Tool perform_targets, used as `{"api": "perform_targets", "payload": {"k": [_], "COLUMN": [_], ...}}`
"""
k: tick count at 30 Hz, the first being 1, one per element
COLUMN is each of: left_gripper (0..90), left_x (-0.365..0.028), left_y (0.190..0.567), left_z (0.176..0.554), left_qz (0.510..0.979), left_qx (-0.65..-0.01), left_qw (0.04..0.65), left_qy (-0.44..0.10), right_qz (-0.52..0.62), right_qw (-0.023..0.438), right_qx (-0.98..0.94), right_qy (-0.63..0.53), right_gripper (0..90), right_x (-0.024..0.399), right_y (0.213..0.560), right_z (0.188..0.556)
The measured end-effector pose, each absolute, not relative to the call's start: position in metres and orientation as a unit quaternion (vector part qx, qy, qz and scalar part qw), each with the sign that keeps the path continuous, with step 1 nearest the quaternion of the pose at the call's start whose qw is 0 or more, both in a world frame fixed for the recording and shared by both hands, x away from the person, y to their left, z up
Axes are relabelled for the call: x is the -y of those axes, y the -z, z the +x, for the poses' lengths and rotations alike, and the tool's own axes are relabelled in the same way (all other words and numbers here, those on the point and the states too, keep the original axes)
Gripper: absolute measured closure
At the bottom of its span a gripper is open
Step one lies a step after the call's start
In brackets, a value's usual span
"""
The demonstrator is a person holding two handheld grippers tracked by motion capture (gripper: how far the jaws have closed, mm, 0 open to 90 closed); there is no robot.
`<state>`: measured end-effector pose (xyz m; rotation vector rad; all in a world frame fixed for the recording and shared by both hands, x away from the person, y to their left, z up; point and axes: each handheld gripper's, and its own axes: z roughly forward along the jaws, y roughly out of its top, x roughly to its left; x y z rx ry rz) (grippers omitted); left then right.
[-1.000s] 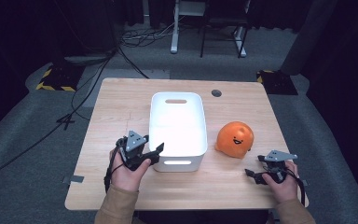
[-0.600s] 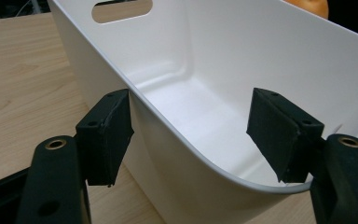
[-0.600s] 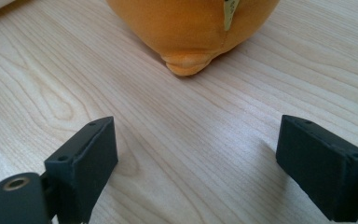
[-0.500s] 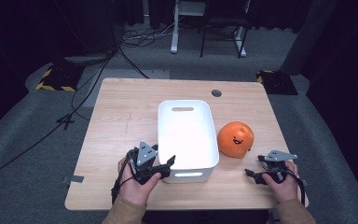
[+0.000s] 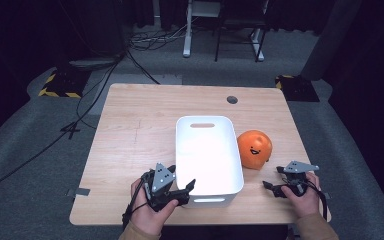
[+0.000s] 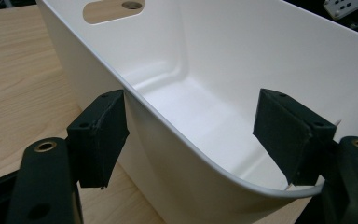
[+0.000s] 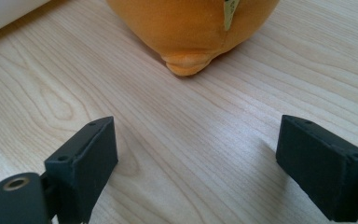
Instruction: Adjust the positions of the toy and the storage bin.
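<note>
White plastic bin [image 5: 207, 150] sits mid-tabletop [image 5: 135, 125], long axis running near to far, handle slot in its far wall. Nothing visible inside it.

Left gripper [image 5: 186, 189] at the bin's near left corner. In the left gripper view its jaws are spread wide and straddle the corner of the rim: one jaw outside the left wall, just beside it, the other over the bin's interior. Cannot tell whether either jaw touches the plastic. Left hand [image 5: 150, 212] wraps the gripper body at the near edge.

Orange plush ball [image 5: 254, 148] with a small face stands just right of the bin, touching or nearly so.

Right gripper [image 5: 272, 187] rests low over the tabletop, near right, just nearer than the plush. In the right gripper view its jaws are spread apart over bare wood, nothing between them; the plush's underside sits ahead of them.
</note>
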<state>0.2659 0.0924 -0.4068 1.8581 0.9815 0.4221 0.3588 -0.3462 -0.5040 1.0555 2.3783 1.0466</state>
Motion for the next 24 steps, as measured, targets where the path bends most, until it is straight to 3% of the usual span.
{"api": "perform_targets", "payload": {"k": [16, 20, 24], "left_gripper": [27.9, 20.5, 21.1], "left_x": [-0.093, -0.097, -0.1], "left_y": [0.406, 0.404, 0.398], "left_z": [0.251, 0.255, 0.257], "left_qz": [0.766, 0.759, 0.754], "left_qx": [-0.397, -0.402, -0.4], "left_qw": [0.477, 0.487, 0.496], "left_qy": [-0.165, -0.158, -0.163], "right_qz": [0.372, 0.372, 0.372], "right_qw": [0.167, 0.167, 0.167], "right_qx": [-0.836, -0.836, -0.836], "right_qy": [-0.368, -0.368, -0.368], "right_gripper": [12.8, 12.8, 12.8], "right_x": [0.346, 0.346, 0.346], "right_y": [0.504, 0.504, 0.504], "right_z": [0.359, 0.359, 0.359]}}
